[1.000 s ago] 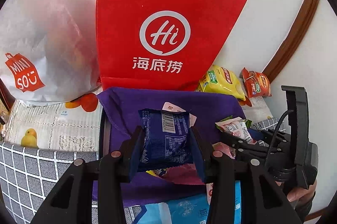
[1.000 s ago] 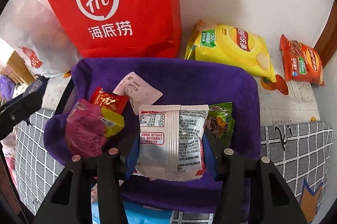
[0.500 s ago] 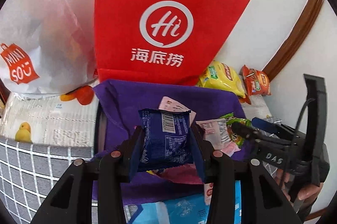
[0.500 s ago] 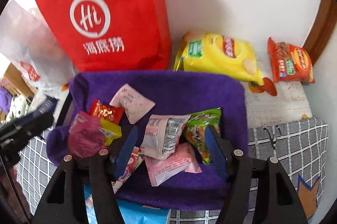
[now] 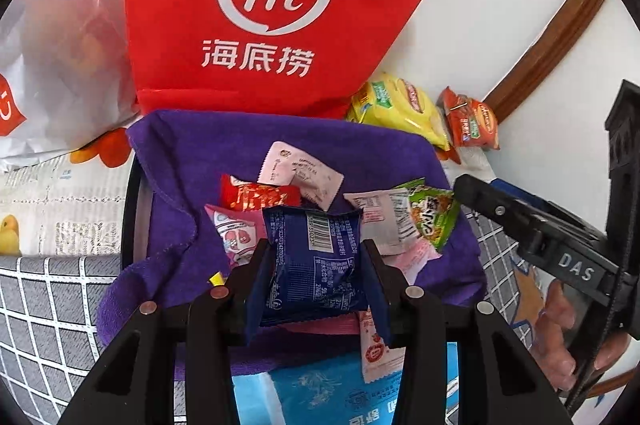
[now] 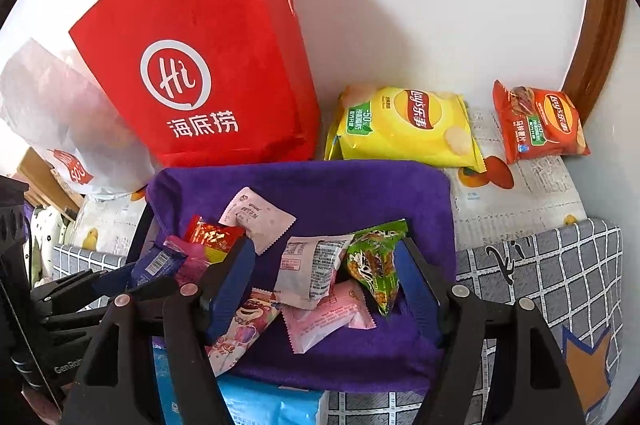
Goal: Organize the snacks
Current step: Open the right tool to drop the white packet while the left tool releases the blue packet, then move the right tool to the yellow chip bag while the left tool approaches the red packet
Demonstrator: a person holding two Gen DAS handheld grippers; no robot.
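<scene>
My left gripper (image 5: 316, 253) is shut on a dark blue snack packet (image 5: 316, 261), held above a purple cloth-lined tray (image 5: 224, 145). Several small packets lie on that cloth: a red one (image 5: 260, 195), a white one (image 5: 300, 173) and a green one (image 5: 430, 217). My right gripper (image 6: 324, 265) hangs over the same tray (image 6: 360, 193); its jaws are opening and grip nothing. A white-and-grey packet (image 6: 312, 269) lies loose on the cloth below them, beside the green packet (image 6: 374, 265) and a pink one (image 6: 324, 317).
A red paper bag (image 6: 200, 65) and a white plastic bag (image 6: 52, 113) stand behind the tray against the wall. A yellow chip bag (image 6: 404, 125) and an orange chip bag (image 6: 536, 121) lie at the back right. A blue pack (image 5: 340, 389) lies in front.
The right gripper opened and let the white-and-grey packet drop onto the purple cloth, then rose a little. The left gripper sank toward the tray, still holding the blue packet.
</scene>
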